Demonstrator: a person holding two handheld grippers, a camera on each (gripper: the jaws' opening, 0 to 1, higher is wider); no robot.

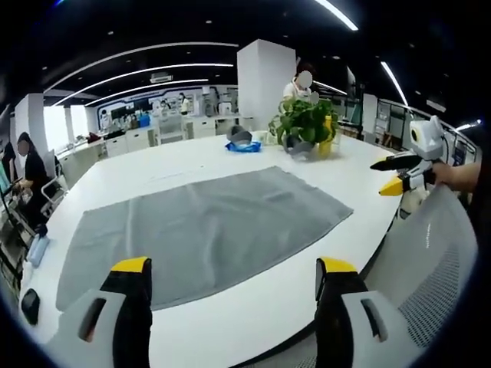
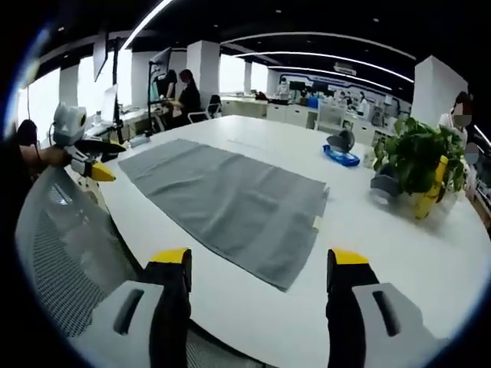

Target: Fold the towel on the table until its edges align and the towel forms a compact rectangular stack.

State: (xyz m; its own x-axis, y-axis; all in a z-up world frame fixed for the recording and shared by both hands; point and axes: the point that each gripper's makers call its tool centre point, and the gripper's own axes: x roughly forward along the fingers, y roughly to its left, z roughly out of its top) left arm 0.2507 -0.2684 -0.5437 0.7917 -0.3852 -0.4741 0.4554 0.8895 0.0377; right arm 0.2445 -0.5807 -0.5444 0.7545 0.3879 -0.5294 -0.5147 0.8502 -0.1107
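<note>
A grey towel [image 1: 203, 230] lies spread flat and unfolded on a large white table [image 1: 253, 314], its long edge running close to the table's near rim. In the left gripper view, the left gripper [image 1: 234, 287] hangs above the near edge of the table, jaws wide apart and holding nothing, with the towel just beyond the yellow tips. The right gripper [image 1: 395, 175] comes into that view from the right, held level in a hand [image 1: 453, 175] beside the towel's corner, off the table edge; its two jaws look parted.

In the right gripper view, the right gripper [image 2: 259, 287] also hovers over the table's near edge, jaws spread and empty, the towel [image 2: 230, 207] stretching away ahead. The left gripper [image 2: 96, 159] shows at the far left, near the towel's other end, above a white mesh chair back [image 2: 69, 253].

Past the towel stand a leafy potted plant [image 1: 305, 126] and a small blue and grey object [image 1: 242, 140], possibly a cloth or dish. People sit and stand at the room's edges.
</note>
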